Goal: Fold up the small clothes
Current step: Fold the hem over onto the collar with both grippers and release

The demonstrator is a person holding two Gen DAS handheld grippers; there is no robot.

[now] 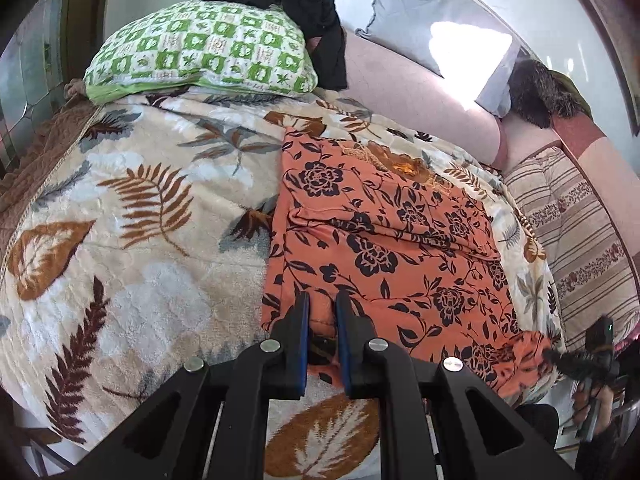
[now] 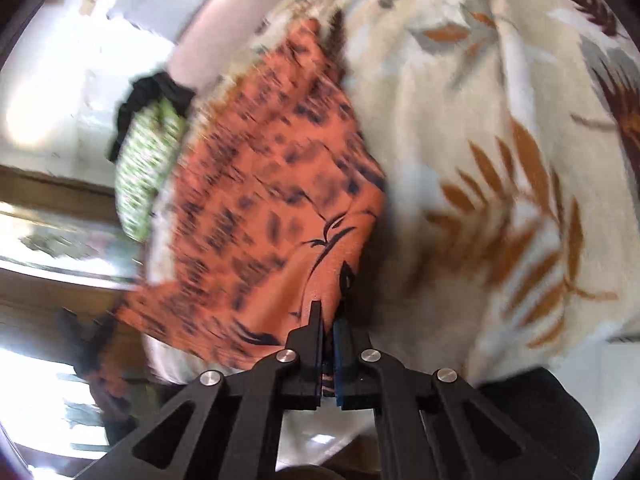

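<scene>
An orange garment with dark flowers (image 1: 384,240) lies mostly flat on the leaf-print blanket (image 1: 140,220), with a fold line across its middle. My left gripper (image 1: 323,306) is shut on the garment's near hem, a bunch of cloth pinched between the blue pads. In the blurred right wrist view, my right gripper (image 2: 329,318) is shut on another edge of the same garment (image 2: 272,184), with orange cloth showing between its pads. That held corner hangs off the bed's near right side (image 1: 532,360).
A green checked pillow (image 1: 200,52) with black clothing (image 1: 304,4) on it sits at the far end of the bed. A pink bolster (image 1: 420,96), a grey pillow and a striped quilt (image 1: 580,240) lie to the right. A hand (image 1: 596,400) shows at the lower right.
</scene>
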